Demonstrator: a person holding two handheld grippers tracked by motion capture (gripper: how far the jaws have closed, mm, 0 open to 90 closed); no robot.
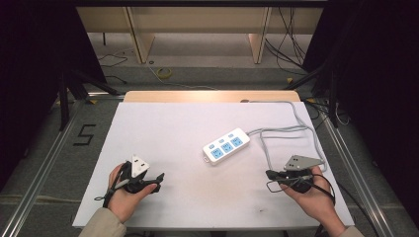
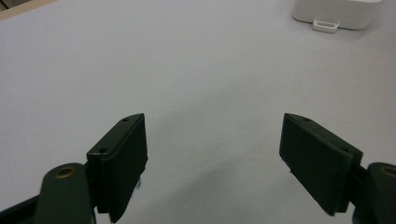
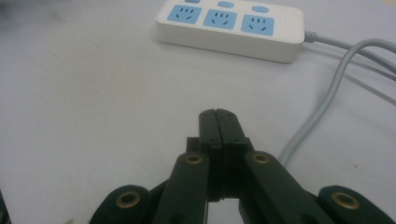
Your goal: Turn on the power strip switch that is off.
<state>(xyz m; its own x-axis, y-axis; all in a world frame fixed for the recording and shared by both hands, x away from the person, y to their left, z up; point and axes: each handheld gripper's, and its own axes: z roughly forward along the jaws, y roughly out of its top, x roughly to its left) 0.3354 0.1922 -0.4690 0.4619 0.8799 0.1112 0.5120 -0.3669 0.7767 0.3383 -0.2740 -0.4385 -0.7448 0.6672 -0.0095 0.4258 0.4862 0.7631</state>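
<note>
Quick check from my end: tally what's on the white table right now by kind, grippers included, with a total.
Power strip (white, blue sockets): 1
Grey cable running from it: 1
Handheld grippers: 2, left gripper open, right gripper shut on nothing
Total: 4

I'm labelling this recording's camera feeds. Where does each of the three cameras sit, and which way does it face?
High view: above the person's side, looking forward and down on the white table; both forearms, left gripper and right gripper show.
Left gripper view: rides the left gripper, low over the table, fingers wide apart, facing the power strip's end.
Right gripper view: rides the right gripper, fingers closed together, facing the power strip and its grey cable.
All three views share the power strip and the table.
</note>
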